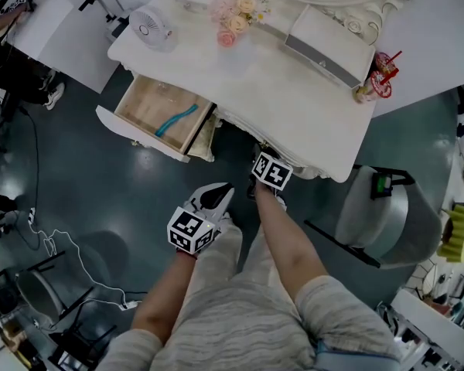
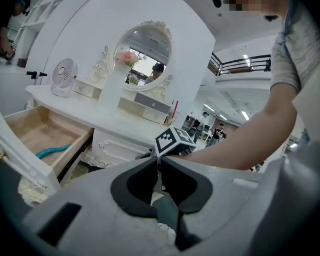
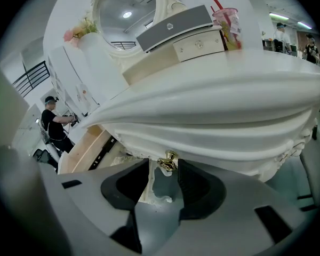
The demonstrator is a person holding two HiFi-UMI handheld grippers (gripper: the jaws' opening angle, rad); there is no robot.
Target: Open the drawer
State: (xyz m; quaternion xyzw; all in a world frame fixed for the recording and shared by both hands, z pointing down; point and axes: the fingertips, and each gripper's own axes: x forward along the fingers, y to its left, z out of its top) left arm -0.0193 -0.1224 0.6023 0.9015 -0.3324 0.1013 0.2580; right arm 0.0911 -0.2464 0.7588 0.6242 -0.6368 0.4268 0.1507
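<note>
Aim for the gold knob (image 3: pixel 168 159) on the shut drawer (image 3: pixel 213 153) under the middle of the desk's (image 1: pixel 294 91) front edge. Ignore the other drawer (image 1: pixel 135 134) at the desk's left end, already pulled out with a teal strip (image 1: pixel 176 120) lying inside. Note the right hand-held gripper (image 3: pixel 164 162) spread wide and gripping nothing, with the knob just at its tips and seemingly not yet pinched. Slide in a little further toward the desk to bring the knob's neck, not its round head, between the pads, then close firmly and evenly. Judging by the small, polished, rounded knob, expect a slip from a shallow pinch, so check for a square seat before pulling. Pull straight out from the desk, level with the drawer's run, never downward or sideways, to avoid jamming against the carved front or tearing the knob loose. Draw slowly and steadily. Keep the left hand-held gripper (image 2: pixel 158 161), closed tip to tip on nothing and held low in front of the desk, out of the drawer's path, and step back to make room.
</note>
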